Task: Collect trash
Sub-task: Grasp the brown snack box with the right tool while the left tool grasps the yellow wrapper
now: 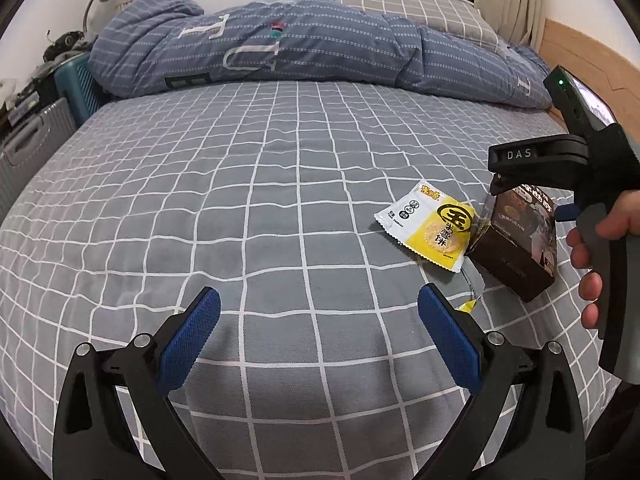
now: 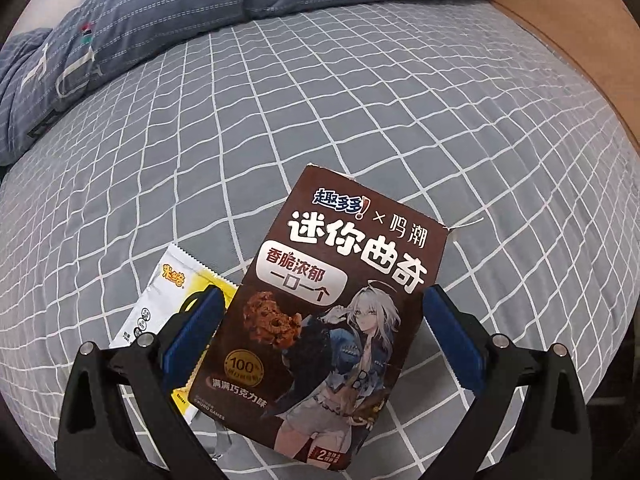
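Observation:
A brown cookie box [image 2: 332,300] lies flat on the grey checked bed sheet [image 2: 360,100]. My right gripper [image 2: 322,304] is open, with one blue pad on each side of the box. Under the box's left edge lies a yellow and white snack wrapper [image 2: 172,292], partly hidden by the left finger. In the left wrist view the same wrapper [image 1: 430,226] and box [image 1: 516,248] lie at the right, with a small clear and yellow scrap [image 1: 470,292] just in front. My left gripper [image 1: 318,304] hovers open over bare sheet, left of the trash.
A folded blue quilt [image 1: 300,48] and a checked pillow [image 1: 416,4] lie along the far side of the bed. Suitcases [image 1: 32,148] stand beyond the left edge. A wooden bed board [image 1: 580,52] runs along the right. A hand [image 1: 592,248] holds the right gripper.

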{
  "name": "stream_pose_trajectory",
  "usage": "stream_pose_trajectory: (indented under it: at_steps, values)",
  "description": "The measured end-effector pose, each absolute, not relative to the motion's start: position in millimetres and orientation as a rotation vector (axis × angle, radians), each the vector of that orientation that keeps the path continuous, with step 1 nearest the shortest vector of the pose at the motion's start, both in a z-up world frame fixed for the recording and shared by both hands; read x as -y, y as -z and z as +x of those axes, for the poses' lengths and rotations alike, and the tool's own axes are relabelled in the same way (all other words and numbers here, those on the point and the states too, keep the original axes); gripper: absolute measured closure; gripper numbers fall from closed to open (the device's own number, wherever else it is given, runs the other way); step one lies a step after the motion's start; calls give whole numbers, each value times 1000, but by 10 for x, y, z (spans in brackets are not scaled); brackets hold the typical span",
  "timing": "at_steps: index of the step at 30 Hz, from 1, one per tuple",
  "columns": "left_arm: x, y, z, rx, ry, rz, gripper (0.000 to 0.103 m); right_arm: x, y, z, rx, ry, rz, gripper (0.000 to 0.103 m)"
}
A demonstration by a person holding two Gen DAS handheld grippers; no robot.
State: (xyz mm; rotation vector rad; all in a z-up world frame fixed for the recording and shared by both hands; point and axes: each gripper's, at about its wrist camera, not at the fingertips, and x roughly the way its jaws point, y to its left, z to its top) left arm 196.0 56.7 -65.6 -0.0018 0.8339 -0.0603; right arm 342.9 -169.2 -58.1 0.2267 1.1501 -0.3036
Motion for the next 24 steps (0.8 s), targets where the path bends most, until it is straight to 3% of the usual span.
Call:
stream_pose_trajectory:
  at_steps: [12,24]
  values:
    - [-544,684,1996,-845,67,-7,6,1764,624,3334,-1147,300,315,6]
    - [-456,791,2223,-880,129,-31,6,1845,479,3014,-1064,139,225,8]
